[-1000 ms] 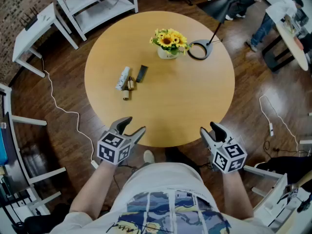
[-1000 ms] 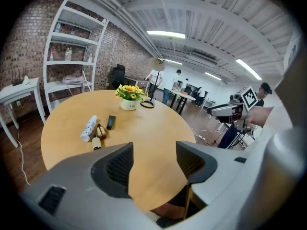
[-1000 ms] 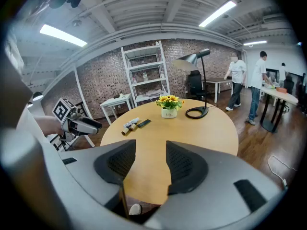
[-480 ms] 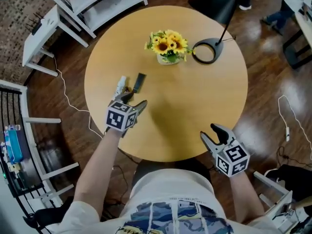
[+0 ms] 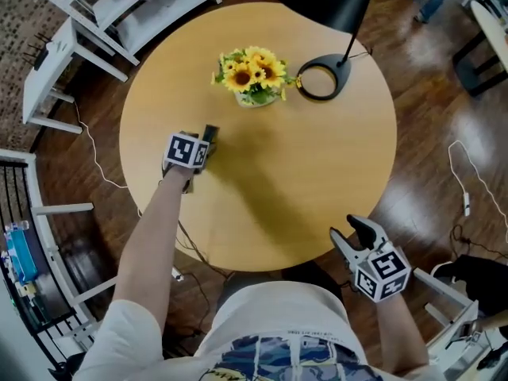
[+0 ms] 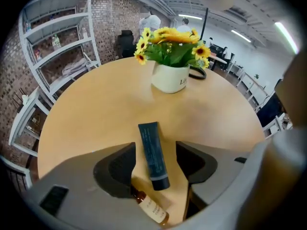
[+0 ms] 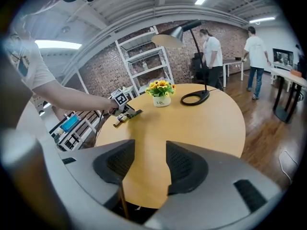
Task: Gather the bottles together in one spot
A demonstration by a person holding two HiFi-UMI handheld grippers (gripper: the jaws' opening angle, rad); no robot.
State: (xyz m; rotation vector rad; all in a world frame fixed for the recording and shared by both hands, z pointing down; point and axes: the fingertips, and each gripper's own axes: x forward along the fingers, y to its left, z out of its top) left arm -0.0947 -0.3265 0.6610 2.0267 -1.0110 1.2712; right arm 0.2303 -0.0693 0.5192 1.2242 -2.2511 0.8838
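My left claw (image 6: 156, 148), spread, straddles the tube (image 6: 153, 157) near the table's (image 6: 96, 104) left edge, with the amber bottle (image 6: 151, 208) beside it. The first grab is starting, so next I lower and close. My right claw (image 7: 149, 147), just opened wider, hangs empty at the near edge.

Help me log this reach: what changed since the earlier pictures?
The left gripper reached from the table edge to the dark tube, open jaws straddling it, gripping nothing. The right gripper, empty, has just been opening its jaws. Tube, amber bottle, flowers and lamp stayed put.
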